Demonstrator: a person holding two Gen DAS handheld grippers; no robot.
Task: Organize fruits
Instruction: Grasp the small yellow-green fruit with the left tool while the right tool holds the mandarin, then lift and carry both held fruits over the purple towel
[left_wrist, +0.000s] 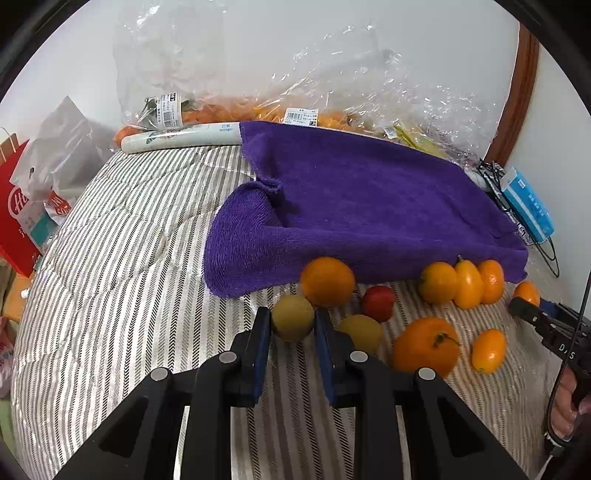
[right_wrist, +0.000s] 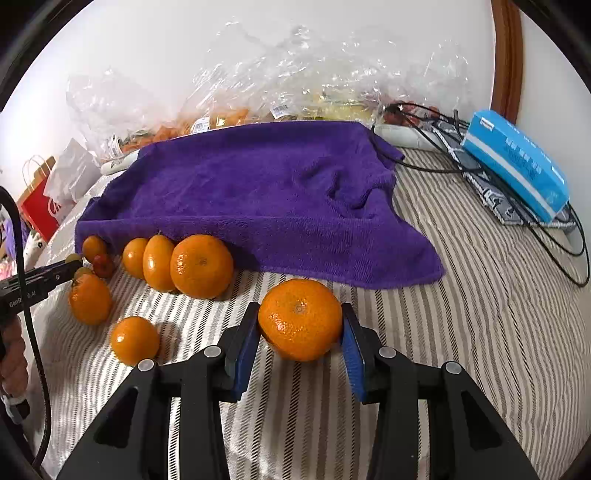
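In the left wrist view my left gripper (left_wrist: 292, 325) is shut on a small yellow-green fruit (left_wrist: 293, 316) just above the striped bedcover (left_wrist: 129, 295). A second yellow-green fruit (left_wrist: 362, 332), a red fruit (left_wrist: 378, 302), a large orange (left_wrist: 327, 281), a stemmed orange (left_wrist: 425, 349) and several kumquat-like oranges (left_wrist: 468, 282) lie beside the purple towel (left_wrist: 369, 199). In the right wrist view my right gripper (right_wrist: 300, 326) is shut on a mandarin (right_wrist: 300, 318) in front of the towel (right_wrist: 258, 192). The left gripper (right_wrist: 72, 264) shows at left among other oranges (right_wrist: 201, 266).
Clear plastic bags of produce (left_wrist: 258, 107) and a white roll (left_wrist: 181, 137) lie behind the towel. A blue tissue box (right_wrist: 517, 162) and black cables (right_wrist: 535, 221) sit at right. A red paper bag (left_wrist: 14, 214) stands at far left. The right gripper's tip (left_wrist: 532, 314) shows at right.
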